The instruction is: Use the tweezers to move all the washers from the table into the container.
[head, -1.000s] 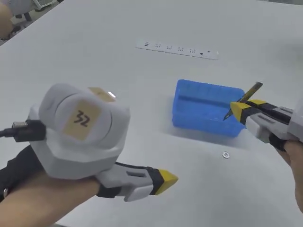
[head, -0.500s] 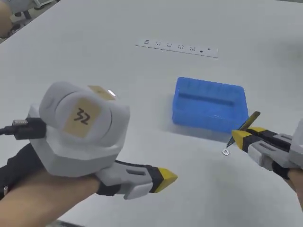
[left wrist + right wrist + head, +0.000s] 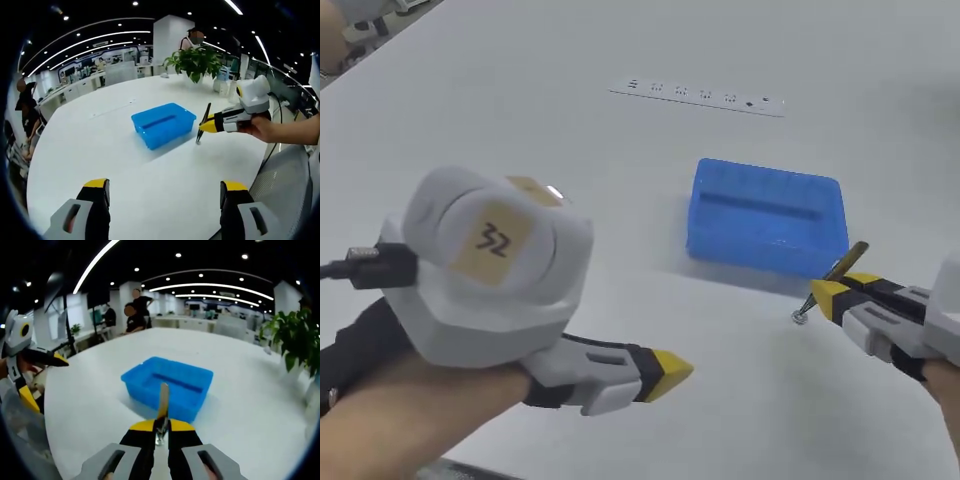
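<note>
Item under inspection: one small silver ring-shaped metal washer, lying on the plain white counter at the lower right of the head view. It sits just beside the near wall of the shallow rectangular blue plastic container, outside it.

The slim dark metal tweezers have their tip at the washer, touching or all but touching it. Whether the tip has closed on the ring cannot be told. Their long axis runs on a slant: tip down and to the left at the counter, blunt end up and to the right, over the container's near right corner.

The right gripper has its yellow-tipped fingers pressed narrow on the tweezers at mid-length. The left gripper sits at the lower left of the head view, well apart from the washer. Its fingers are spread wide with nothing between them.

Judgement: the step in hand is the pick-up of this washer. To do it well, the points should straddle the ring's rim, one inside the hole and one outside. The tool should be held steep so the points bite rather than skid the washer across the smooth counter. A steady squeeze and a straight lift should come before crossing the container wall. A shallow angle risks flicking the ring away.

A long white power strip lies at upper centre, well apart.
</note>
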Available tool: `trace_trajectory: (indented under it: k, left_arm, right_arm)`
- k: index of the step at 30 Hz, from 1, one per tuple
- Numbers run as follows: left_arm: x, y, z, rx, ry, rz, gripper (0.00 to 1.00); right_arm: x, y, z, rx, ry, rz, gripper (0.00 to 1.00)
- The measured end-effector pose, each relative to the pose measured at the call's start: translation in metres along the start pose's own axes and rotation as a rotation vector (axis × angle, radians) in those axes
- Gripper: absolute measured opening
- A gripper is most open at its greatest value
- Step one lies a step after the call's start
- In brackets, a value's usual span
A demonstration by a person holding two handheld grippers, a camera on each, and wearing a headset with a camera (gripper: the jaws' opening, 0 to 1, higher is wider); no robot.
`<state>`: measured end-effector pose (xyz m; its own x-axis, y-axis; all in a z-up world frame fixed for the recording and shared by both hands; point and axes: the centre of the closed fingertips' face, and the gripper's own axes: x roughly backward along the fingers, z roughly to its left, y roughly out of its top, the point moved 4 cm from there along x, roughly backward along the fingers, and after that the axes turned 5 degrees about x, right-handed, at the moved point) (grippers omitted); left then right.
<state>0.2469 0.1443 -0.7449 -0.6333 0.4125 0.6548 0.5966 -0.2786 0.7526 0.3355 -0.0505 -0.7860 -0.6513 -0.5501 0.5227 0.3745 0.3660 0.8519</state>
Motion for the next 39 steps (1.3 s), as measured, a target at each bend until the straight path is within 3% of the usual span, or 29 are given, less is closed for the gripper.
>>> trace_trajectory:
  k: [9,24,39]
  left_arm:
    - [0.001,0.001,-0.002,-0.002,0.002,-0.004,0.93]
    - [0.001,0.003,0.0,-0.004,-0.002,-0.007,0.93]
    - [0.002,0.002,-0.001,-0.004,-0.002,-0.007,0.93]
  right_arm:
    - [0.002,0.002,-0.002,0.033,-0.011,-0.006,0.05]
    - [0.0,0.0,-0.002,0.016,0.002,0.013,0.04]
    - [0.017,0.049,-0.003,-0.021,0.005,-0.115,0.04]
